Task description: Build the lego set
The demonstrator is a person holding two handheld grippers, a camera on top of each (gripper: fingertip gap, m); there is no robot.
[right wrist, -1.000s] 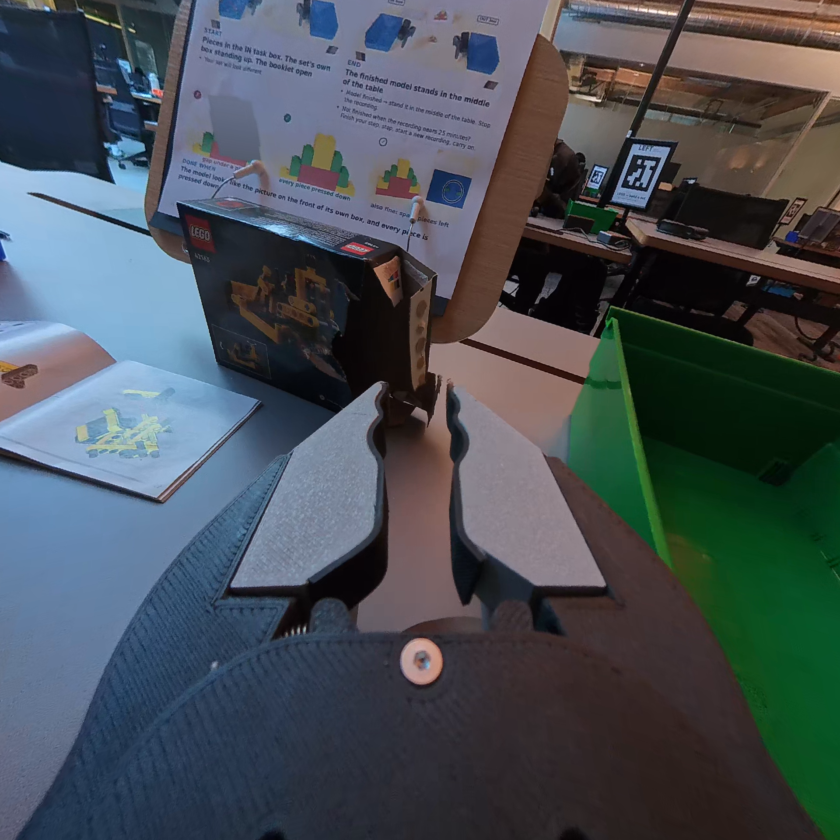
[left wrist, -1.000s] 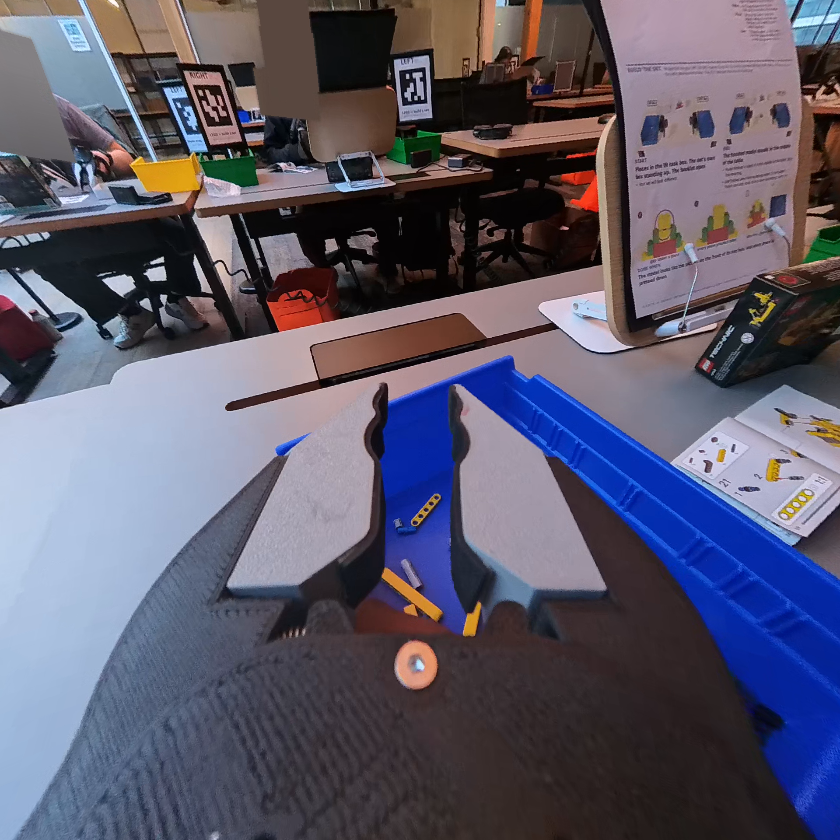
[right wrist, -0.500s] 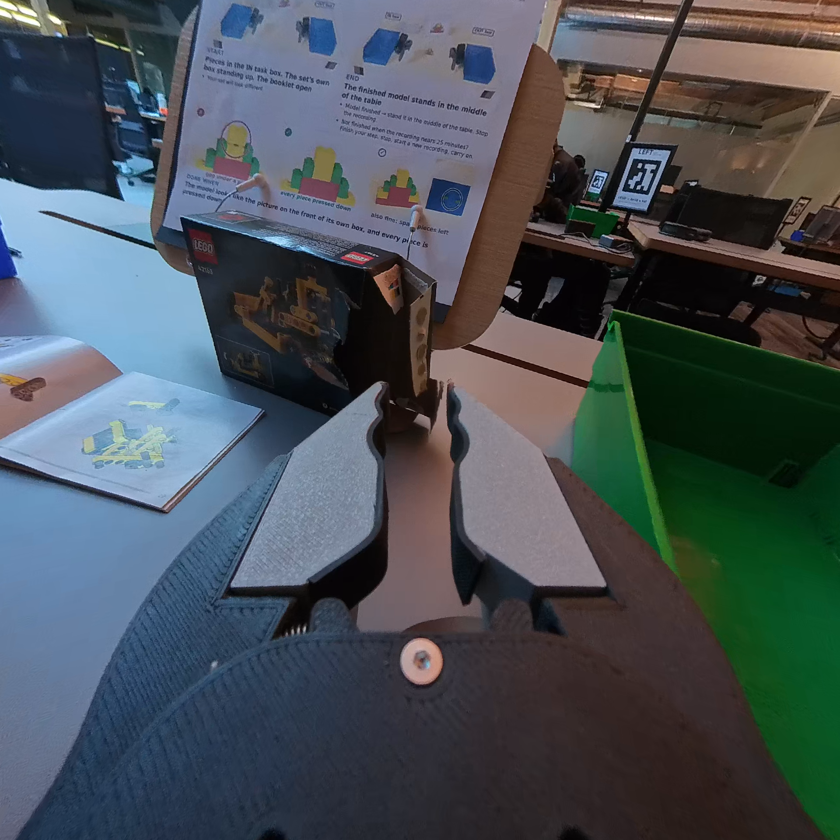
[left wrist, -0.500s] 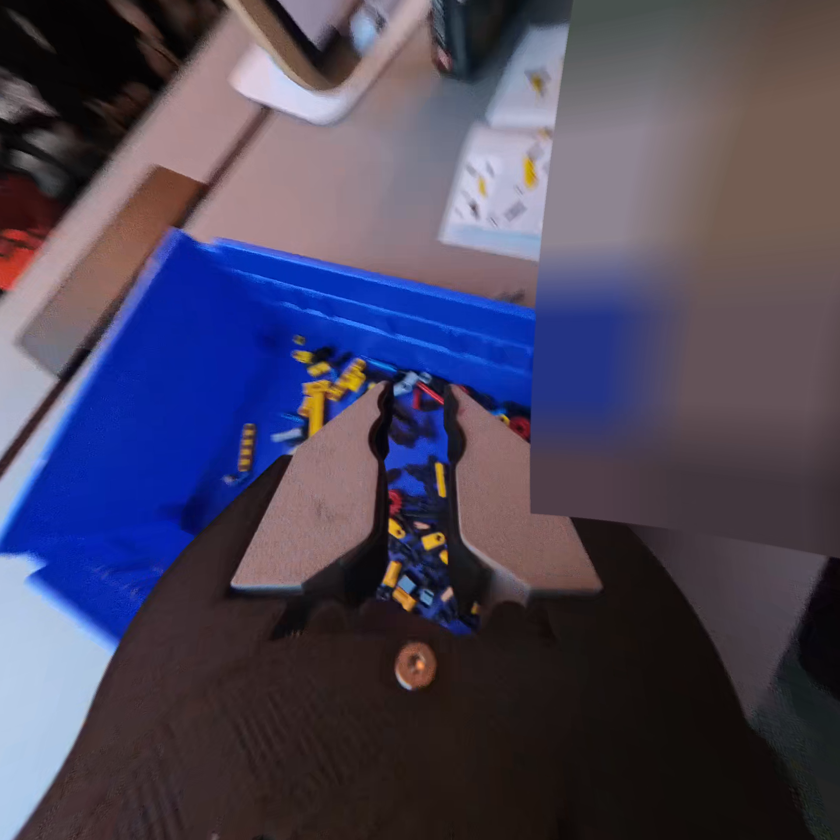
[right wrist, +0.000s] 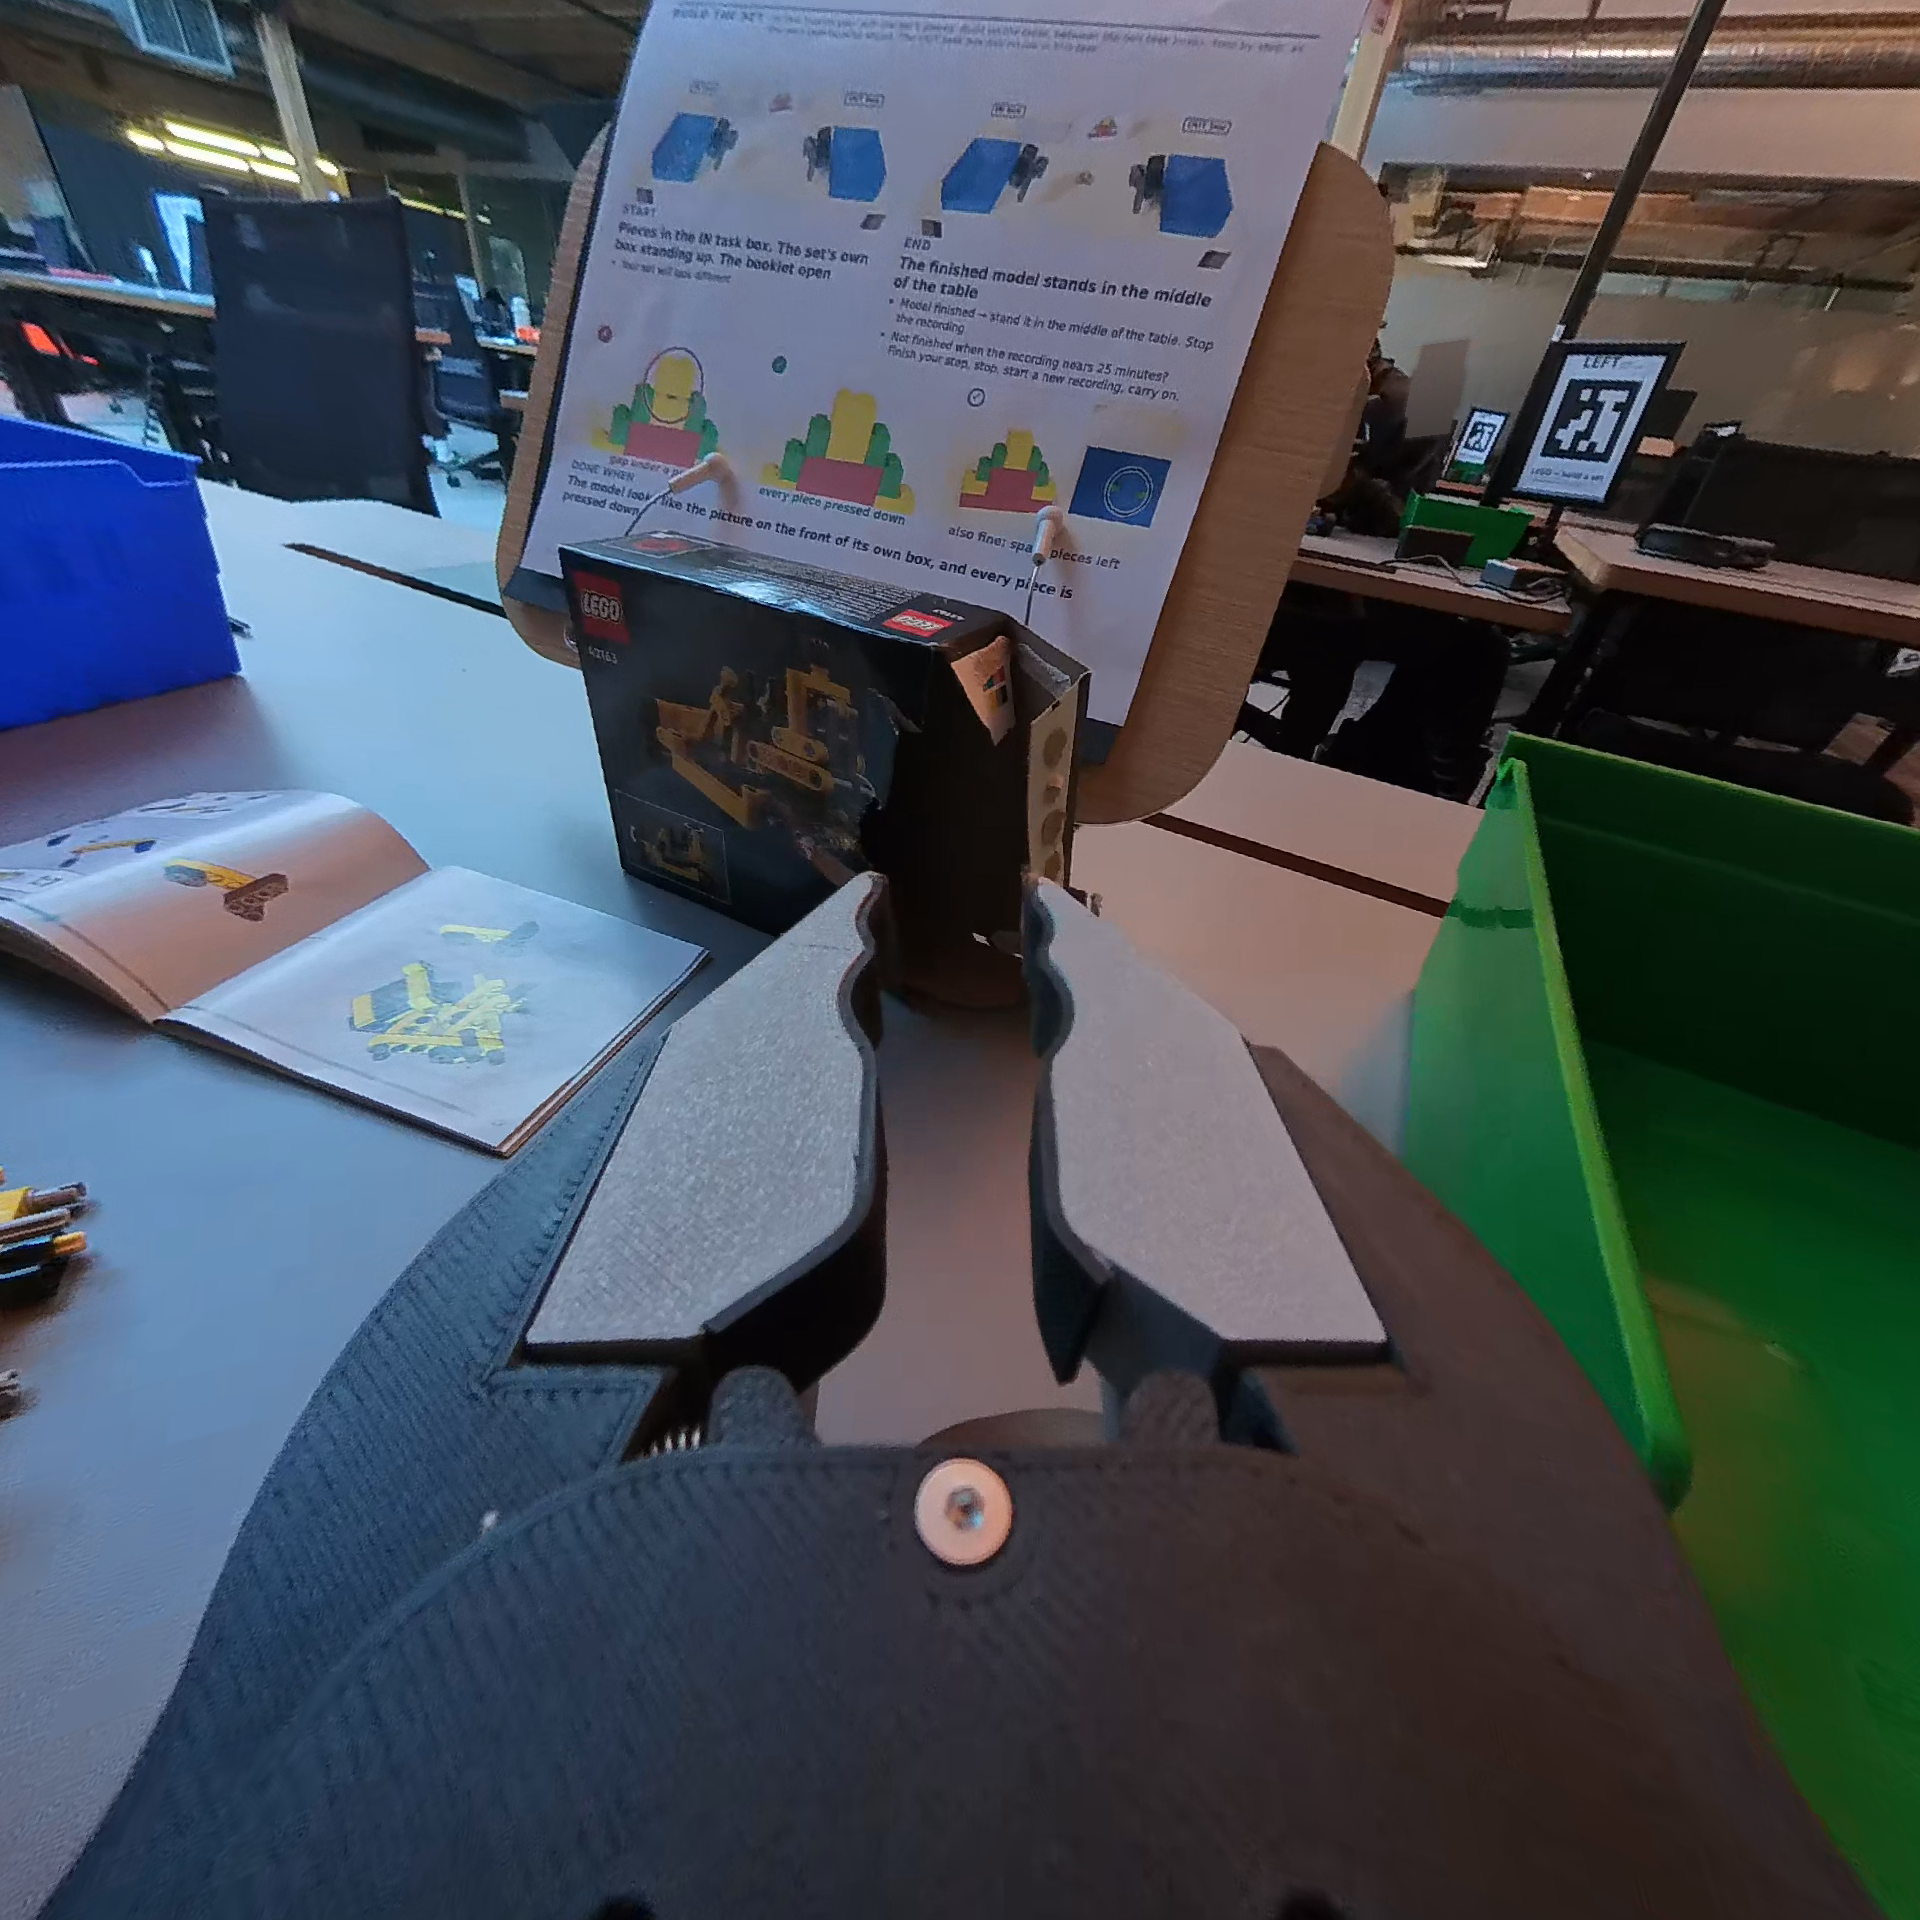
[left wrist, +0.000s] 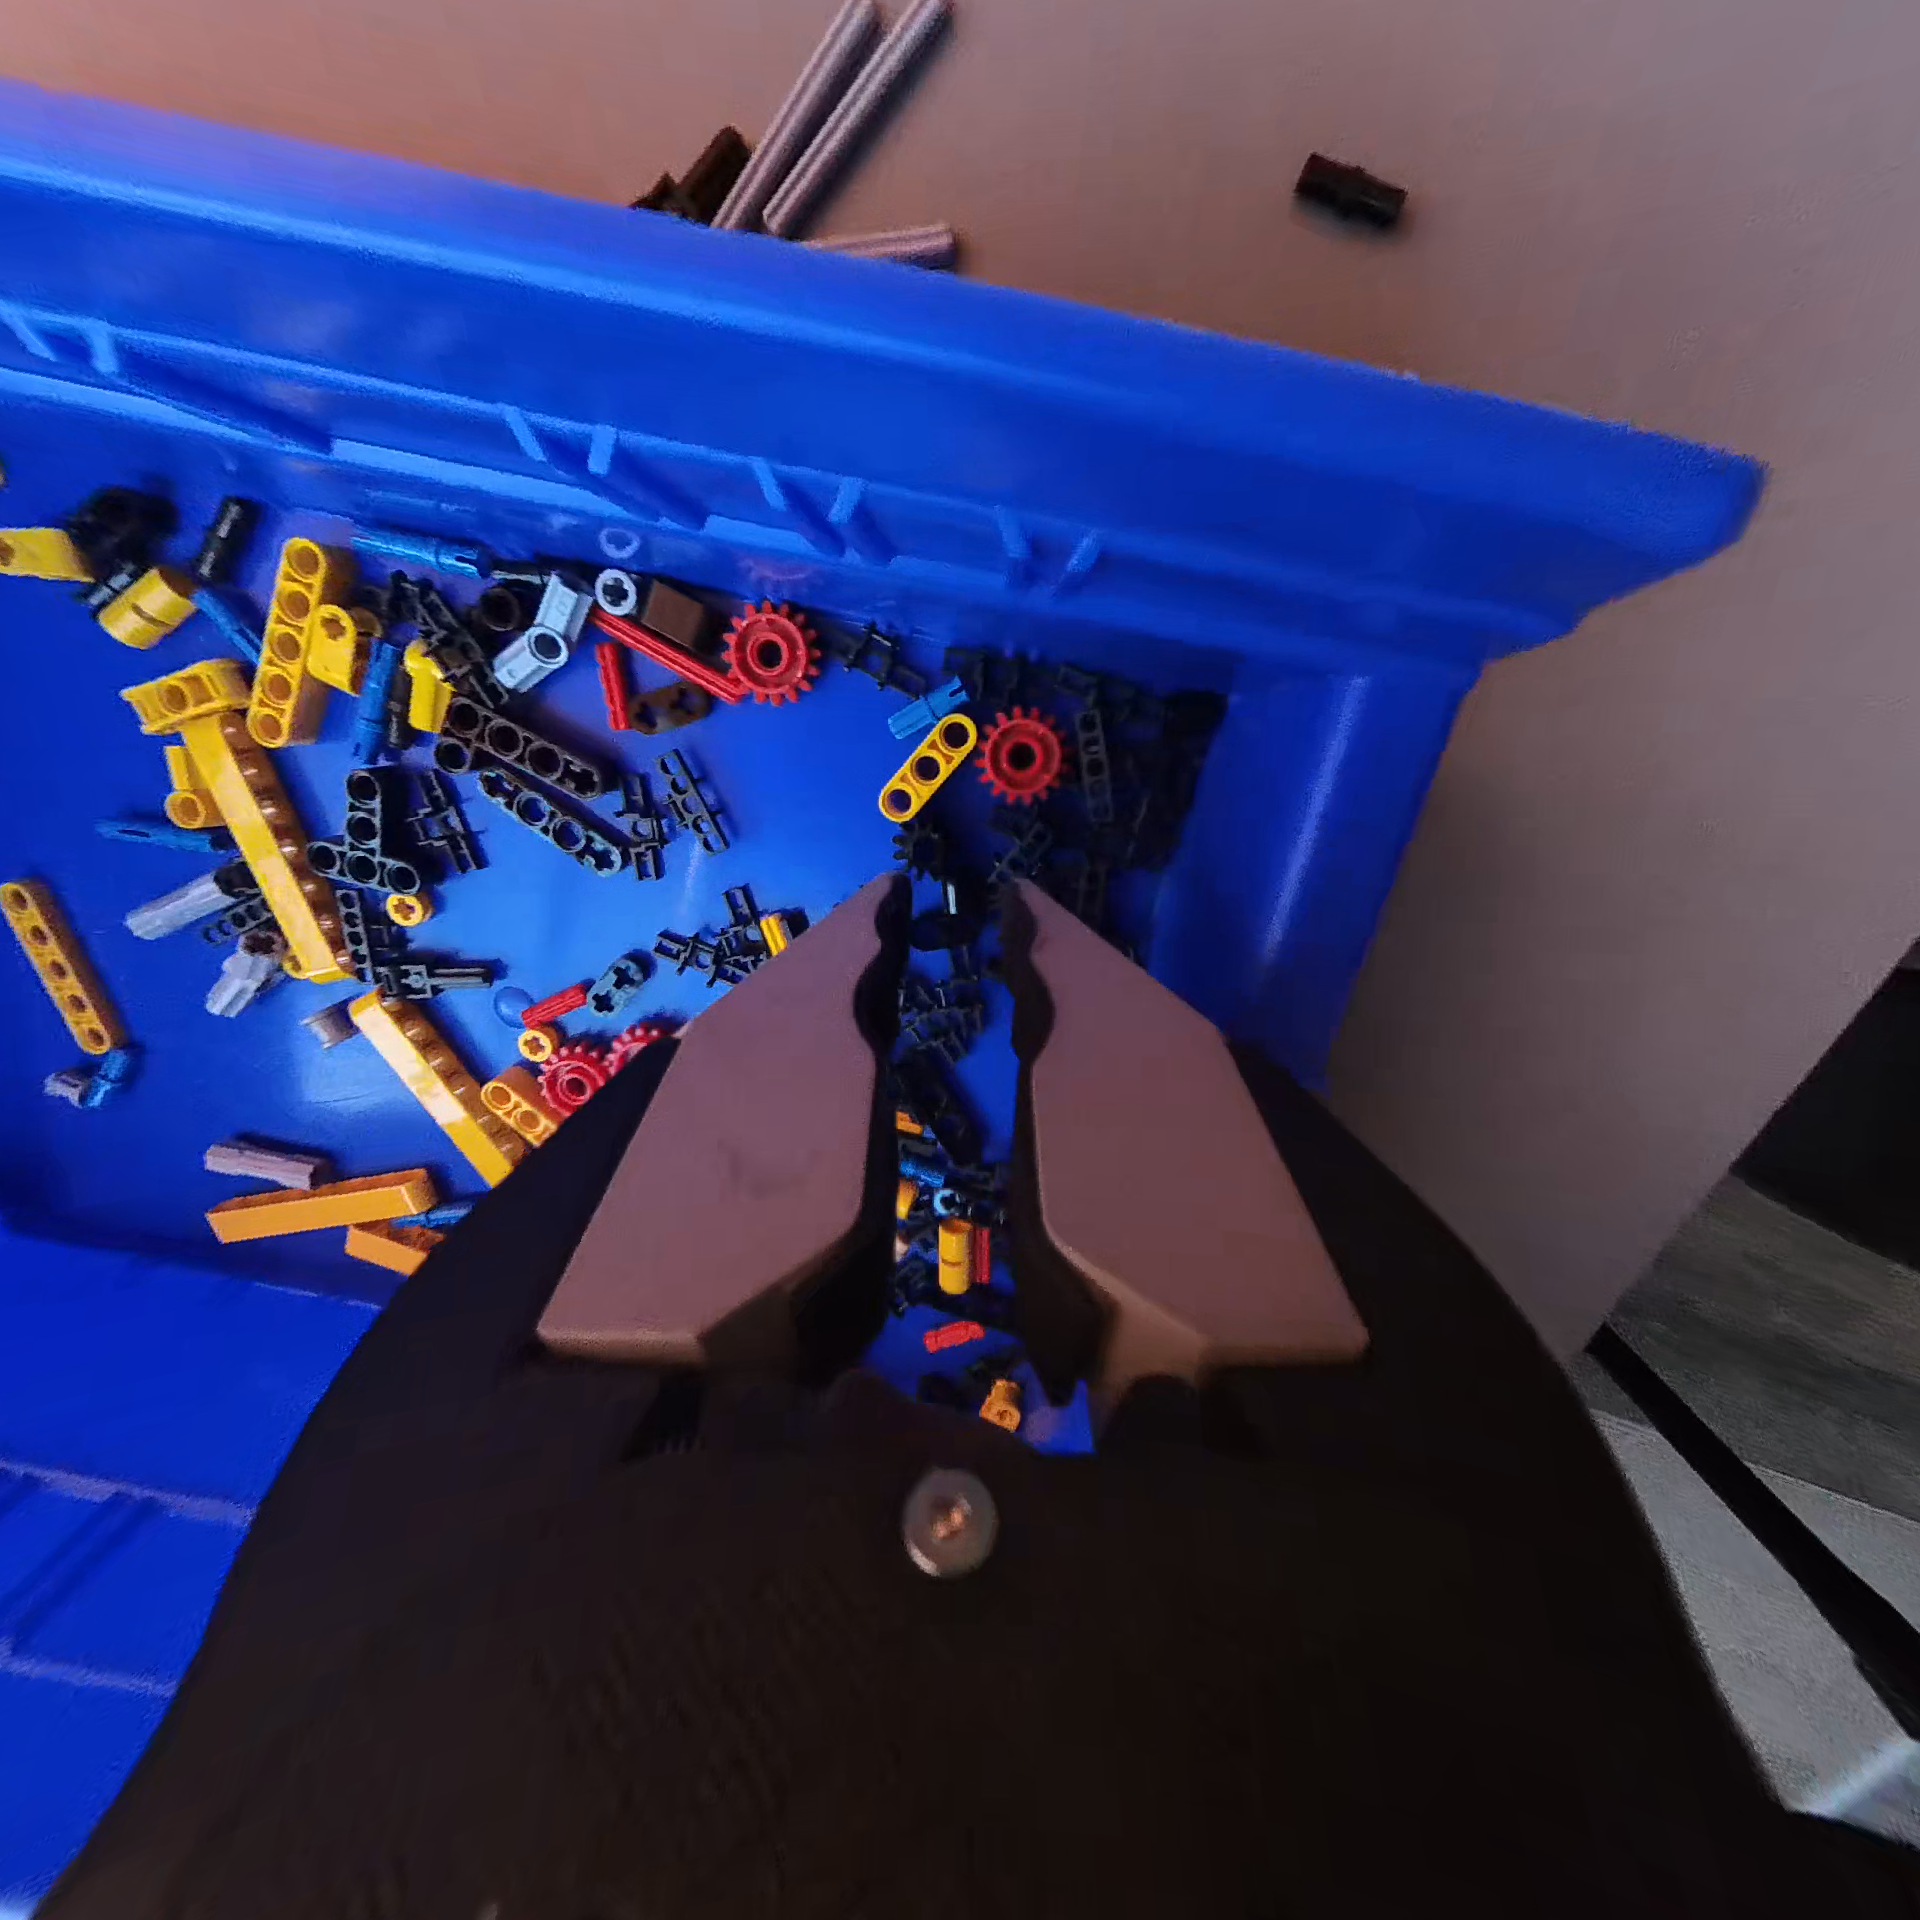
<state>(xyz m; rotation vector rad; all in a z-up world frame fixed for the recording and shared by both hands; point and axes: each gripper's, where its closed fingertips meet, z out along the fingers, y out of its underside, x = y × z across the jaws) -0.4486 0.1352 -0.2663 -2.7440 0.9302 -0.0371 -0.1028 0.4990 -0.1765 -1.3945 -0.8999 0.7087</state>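
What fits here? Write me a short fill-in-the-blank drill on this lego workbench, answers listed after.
1. The loose lego pieces lie in the ____ bin.
2. The left gripper hangs over that bin with nothing between its fingers; its jaws stand ____.
3. The instruction booklet lies ____ on the table.
4. Beside the right gripper stands an empty ____ bin.

Answers: blue; open; open; green
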